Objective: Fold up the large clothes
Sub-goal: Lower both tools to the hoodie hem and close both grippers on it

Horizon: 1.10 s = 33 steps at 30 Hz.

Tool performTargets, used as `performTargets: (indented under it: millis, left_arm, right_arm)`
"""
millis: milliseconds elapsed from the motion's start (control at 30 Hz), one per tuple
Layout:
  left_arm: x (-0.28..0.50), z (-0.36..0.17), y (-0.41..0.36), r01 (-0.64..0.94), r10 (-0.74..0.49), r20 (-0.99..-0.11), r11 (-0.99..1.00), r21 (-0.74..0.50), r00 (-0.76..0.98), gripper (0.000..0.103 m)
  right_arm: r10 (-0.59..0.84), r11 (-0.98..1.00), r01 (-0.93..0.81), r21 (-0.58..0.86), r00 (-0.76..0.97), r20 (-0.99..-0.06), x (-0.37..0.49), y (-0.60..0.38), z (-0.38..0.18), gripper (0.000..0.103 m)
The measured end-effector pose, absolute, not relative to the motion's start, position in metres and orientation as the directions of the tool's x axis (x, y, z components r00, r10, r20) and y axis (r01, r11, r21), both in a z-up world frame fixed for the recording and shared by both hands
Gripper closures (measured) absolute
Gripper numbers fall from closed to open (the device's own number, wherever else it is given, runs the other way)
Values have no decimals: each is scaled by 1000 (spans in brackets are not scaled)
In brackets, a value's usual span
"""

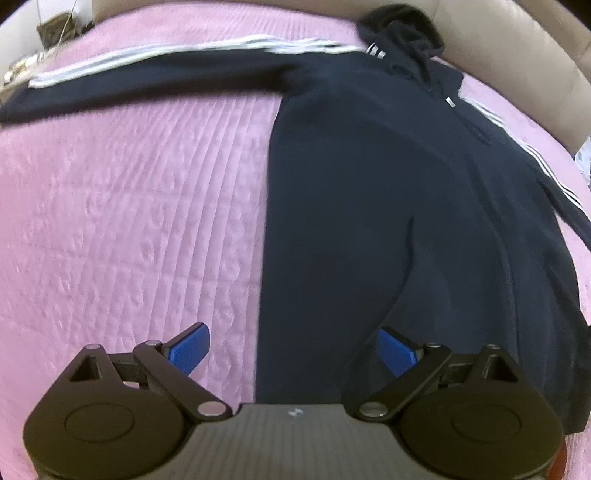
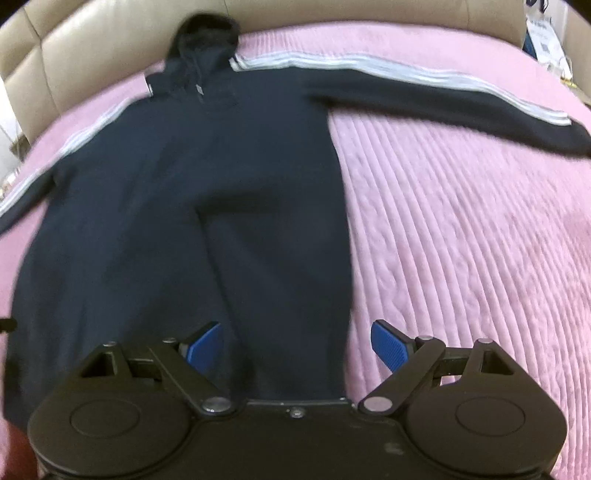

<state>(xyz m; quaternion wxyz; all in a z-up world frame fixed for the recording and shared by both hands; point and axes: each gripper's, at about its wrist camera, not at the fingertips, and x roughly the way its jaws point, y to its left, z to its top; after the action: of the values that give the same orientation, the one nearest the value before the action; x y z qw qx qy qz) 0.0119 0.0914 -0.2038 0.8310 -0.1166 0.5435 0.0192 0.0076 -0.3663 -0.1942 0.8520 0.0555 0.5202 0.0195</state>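
A dark navy hoodie (image 1: 388, 206) lies flat, front up, on a pink quilted bedspread (image 1: 129, 206), its hood (image 1: 402, 29) reaching the beige padded headboard (image 1: 517, 48). Seen from the left wrist, one white-striped sleeve (image 1: 155, 74) stretches out sideways from the hoodie's shoulder. The left gripper (image 1: 293, 350) hangs above the hoodie's bottom left edge, blue pads spread wide, holding nothing. From the right wrist, the other sleeve (image 2: 443, 92) extends away from the hoodie across the bedspread. The right gripper (image 2: 295, 347) hangs above the hoodie's bottom right edge, pads likewise spread apart and empty.
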Motion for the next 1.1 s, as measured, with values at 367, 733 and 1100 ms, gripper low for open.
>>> performTargets:
  millis: [367,733,1100]
  left_arm:
    - [-4,-227,84,-70,-75,-911,991,-113,407,0]
    - [-43,-210,69,38,-142,-899,990,-138,414,97]
    - [-63,-158,88,22,-267,-891,960,-279,366,98]
  right_arm:
    - [140,984,7,176,572,-808,-42,-377,-226,0]
    - [174,976,7,217,574,-800,-86,-380,-201,91]
    - [155,987,-21,160,415,-897,-89,-383,-155,92]
